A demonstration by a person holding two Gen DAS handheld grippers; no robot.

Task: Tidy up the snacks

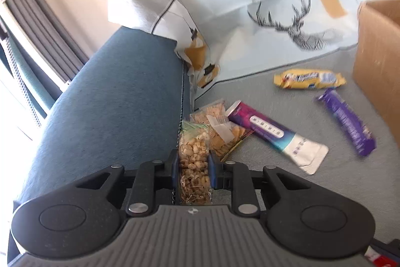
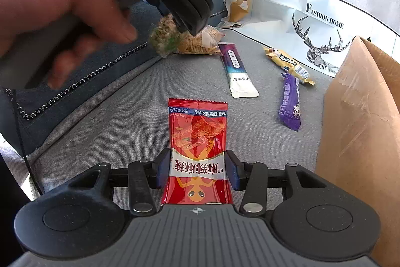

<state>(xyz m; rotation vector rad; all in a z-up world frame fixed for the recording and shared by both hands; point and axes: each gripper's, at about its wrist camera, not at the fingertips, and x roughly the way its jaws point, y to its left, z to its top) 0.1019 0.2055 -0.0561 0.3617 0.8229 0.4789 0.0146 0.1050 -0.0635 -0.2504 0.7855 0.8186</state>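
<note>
Both pairs of blue-padded fingers are pinching snack packets. Left gripper [image 1: 193, 168] fingers [image 1: 174, 169] press on the two sides of a clear packet of puffed nuggets [image 1: 194, 154], which stands up between them beside the blue armrest [image 1: 112, 101] of the sofa; in the right wrist view this packet is lifted off the grey seat cushion [image 2: 120, 121], with the person's hand [image 2: 57, 14] wrapped around the gripper's handle. Right gripper [image 2: 197, 170] fingers [image 2: 161, 172] close on the sides of a red packet [image 2: 197, 149] that lies flat on the cushion, its far end pointing toward the backrest. Beyond the nugget packet, a clear bag of crackers [image 1: 220, 126] rests on the cushion against the armrest. Just beside the crackers lies a purple-and-white sachet [image 1: 277, 134]. Farther from the armrest lie a purple bar [image 1: 347, 121] and a yellow bar [image 1: 310, 78], near each other. A cardboard box [image 1: 377, 49] stands on the cushion at the side opposite the armrest. A cloth printed with a deer [image 1: 292, 24] covers the backrest.
</note>
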